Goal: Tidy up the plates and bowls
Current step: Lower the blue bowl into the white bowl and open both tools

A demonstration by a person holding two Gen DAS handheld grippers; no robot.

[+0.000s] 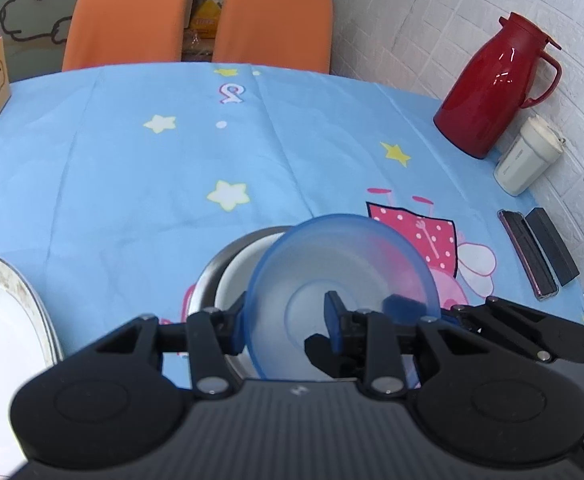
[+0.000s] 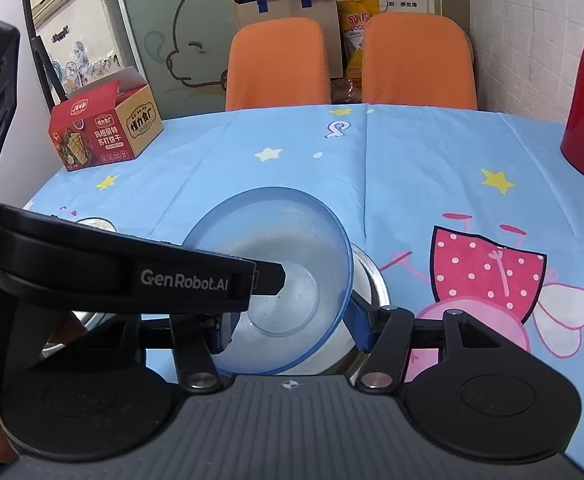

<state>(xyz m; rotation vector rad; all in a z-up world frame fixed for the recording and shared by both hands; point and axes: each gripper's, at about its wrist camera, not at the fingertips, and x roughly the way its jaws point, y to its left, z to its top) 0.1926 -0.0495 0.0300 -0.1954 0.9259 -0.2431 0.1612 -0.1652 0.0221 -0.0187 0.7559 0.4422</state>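
Both hand-held grippers [image 1: 288, 320] [image 2: 292, 320] angled downward

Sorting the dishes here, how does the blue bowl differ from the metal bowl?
The blue bowl is translucent plastic; the metal bowl is shiny and opaque. The blue bowl is tilted and held at its rim by the left gripper; the metal bowl sits beneath it on the table. Both are round and look empty.
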